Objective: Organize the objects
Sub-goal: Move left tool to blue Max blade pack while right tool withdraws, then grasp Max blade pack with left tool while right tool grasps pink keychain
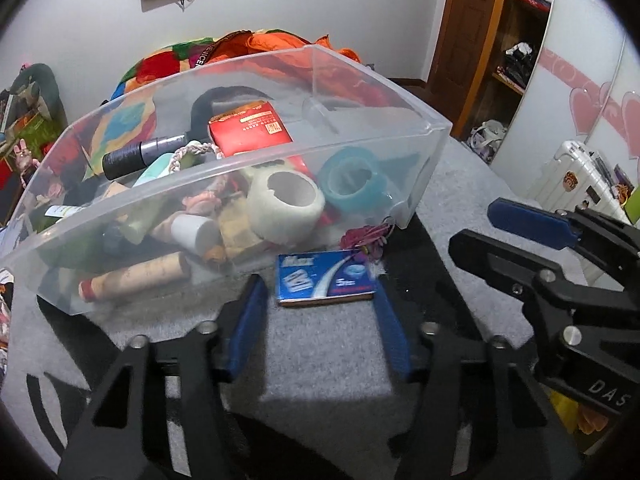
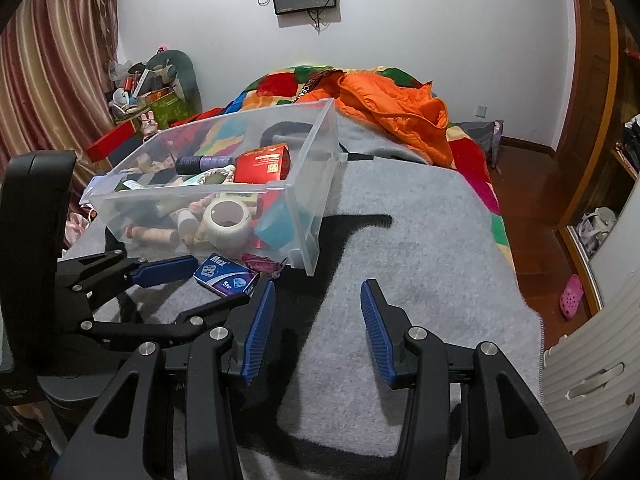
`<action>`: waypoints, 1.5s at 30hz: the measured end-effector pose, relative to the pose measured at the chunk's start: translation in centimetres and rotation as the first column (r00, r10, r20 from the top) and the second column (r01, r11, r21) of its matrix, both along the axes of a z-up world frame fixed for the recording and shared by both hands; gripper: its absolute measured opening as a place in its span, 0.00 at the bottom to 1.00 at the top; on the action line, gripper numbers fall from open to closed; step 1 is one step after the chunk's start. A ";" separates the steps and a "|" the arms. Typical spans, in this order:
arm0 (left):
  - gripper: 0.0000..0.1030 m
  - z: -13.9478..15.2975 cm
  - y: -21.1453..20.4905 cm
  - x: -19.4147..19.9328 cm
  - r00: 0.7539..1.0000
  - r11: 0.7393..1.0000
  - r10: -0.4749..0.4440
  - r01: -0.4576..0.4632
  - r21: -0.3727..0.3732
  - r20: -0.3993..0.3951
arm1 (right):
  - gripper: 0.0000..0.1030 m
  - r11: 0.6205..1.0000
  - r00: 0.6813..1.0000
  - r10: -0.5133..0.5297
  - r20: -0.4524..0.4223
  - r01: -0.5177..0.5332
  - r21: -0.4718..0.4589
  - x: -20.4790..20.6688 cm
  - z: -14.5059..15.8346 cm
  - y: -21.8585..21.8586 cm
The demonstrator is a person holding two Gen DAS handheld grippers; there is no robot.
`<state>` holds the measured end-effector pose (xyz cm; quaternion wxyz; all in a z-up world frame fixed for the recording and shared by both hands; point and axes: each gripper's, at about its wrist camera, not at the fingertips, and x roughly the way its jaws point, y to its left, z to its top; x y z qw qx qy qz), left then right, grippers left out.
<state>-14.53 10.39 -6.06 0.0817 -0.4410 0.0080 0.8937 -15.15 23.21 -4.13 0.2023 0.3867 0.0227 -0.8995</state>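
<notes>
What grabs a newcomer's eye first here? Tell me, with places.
The clear plastic bin crammed with odds and ends sits on the grey blanket. A blue Max box lies just outside its front wall, with the open left gripper poised around it. Behind, an orange jacket sprawls on the bed.

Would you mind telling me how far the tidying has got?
Mostly done: the clear bin already holds tape rolls, tubes and a red box. In hand: nothing; the left gripper, jaws open, straddles the blue box. Left: that box and the pink trinket beside it.
</notes>
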 end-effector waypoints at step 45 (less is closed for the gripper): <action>0.45 3.2 -6.8 5.4 0.986 0.996 0.080 -0.074 0.046 -0.146 | 0.24 0.997 1.000 0.018 0.002 -0.018 -0.072 0.6 0.7 -5.1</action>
